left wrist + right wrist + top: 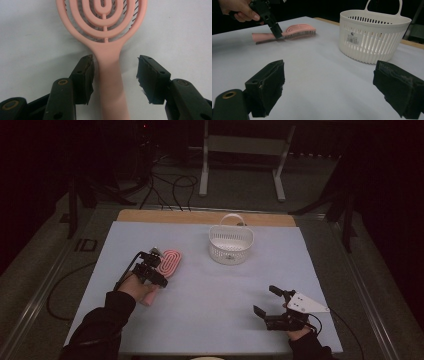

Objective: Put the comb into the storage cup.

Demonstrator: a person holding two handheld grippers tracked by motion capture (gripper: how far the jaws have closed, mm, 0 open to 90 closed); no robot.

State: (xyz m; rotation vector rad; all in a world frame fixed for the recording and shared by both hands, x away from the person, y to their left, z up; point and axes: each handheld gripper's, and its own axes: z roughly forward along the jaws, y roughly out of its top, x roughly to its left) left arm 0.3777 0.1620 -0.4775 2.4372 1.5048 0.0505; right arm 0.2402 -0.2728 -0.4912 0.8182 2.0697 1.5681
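Pale blue table [210,295]: left gripper [115,72] half-open astride the pink hairbrush [106,37] handle (pads not yet pressing), right gripper [329,85] wide open, empty, waiting.

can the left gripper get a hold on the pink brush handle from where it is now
Probably yes. The left gripper already straddles the pink brush at its handle, one pad close beside it, the other apart. Nothing lies between. The brush rests flat on the table, so closing should catch it.

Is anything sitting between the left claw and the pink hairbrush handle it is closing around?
Nothing visible. The left claw straddles the pink hairbrush handle on the bare table cover; one pad sits at the handle, the other stands apart with only cover in the gap.
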